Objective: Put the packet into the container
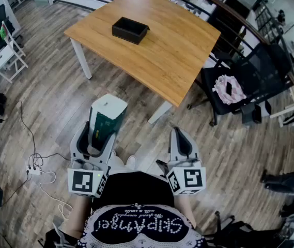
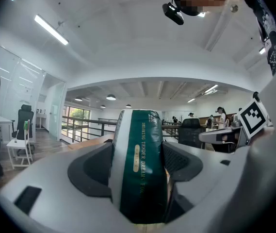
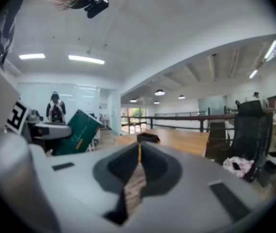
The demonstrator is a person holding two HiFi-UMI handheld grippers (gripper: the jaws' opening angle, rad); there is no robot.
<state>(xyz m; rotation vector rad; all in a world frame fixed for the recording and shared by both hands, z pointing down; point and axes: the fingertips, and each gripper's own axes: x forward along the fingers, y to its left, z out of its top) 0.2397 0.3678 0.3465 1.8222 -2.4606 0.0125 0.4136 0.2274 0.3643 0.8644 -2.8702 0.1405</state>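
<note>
1. Looking at the grip first: the left gripper (image 1: pixel 101 134) is clamping the packet (image 1: pixel 107 119). Its jaws are standing wide apart and pressing on the packet's two sides.
2. The right gripper (image 1: pixel 180 138) is idling, with its jaws pressed together and nothing between them.
3. The packet is hanging in the air over the floor, just in front of the person and short of the table (image 1: pixel 178 61).
4. The bit that matters: the container (image 1: pixel 130 30) is sitting on the table straight ahead of both grippers and well apart from them. It's lying a touch closer to the left gripper's line than the right's, so I'm guessing the loaded hand is making the whole trip itself, forward and then over the open top.
5. Orientation: the packet is standing on end in the jaws, with its long axis running up and down. Its white top is poking above the jaws and its green printed face is looking back at the gripper's own camera.
6. The container's long side is running slantwise across the table, so I'm thinking the packet is going to need lining up with it.
</note>
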